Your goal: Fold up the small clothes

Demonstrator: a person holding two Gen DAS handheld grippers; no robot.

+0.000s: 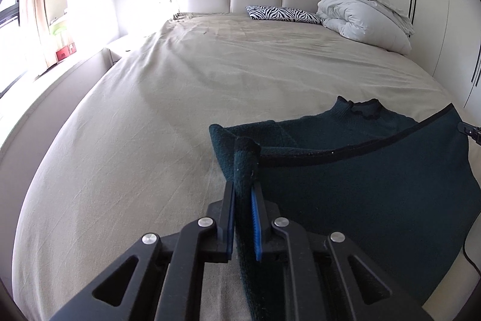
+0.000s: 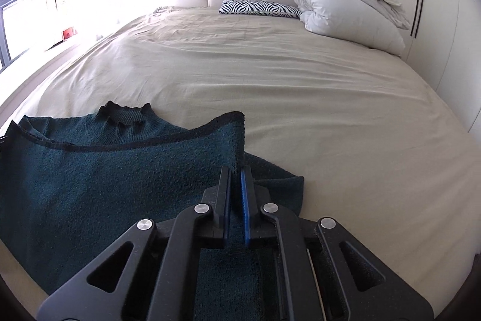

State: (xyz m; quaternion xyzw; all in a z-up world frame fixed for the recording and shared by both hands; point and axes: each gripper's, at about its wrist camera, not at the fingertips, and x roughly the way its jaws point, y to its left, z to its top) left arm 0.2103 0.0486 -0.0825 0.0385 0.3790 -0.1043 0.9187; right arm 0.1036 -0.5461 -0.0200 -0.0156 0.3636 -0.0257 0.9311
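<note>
Lying on the bed (image 1: 150, 98), the dark green sweater (image 1: 375, 185) is pinched at both lower corners. The left gripper (image 1: 244, 188) clamps bunched knit; only its view catches the right gripper's (image 2: 236, 172) tip, likewise clamped on cloth.

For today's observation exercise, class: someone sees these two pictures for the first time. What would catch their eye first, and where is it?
First, the dark teal sweater on the near part of the beige bed, its hem raised at both corners. The left gripper and the right gripper each pinch a corner. Far off, by the headboard, lie a zebra-print pillow and a bundled white duvet.
</note>
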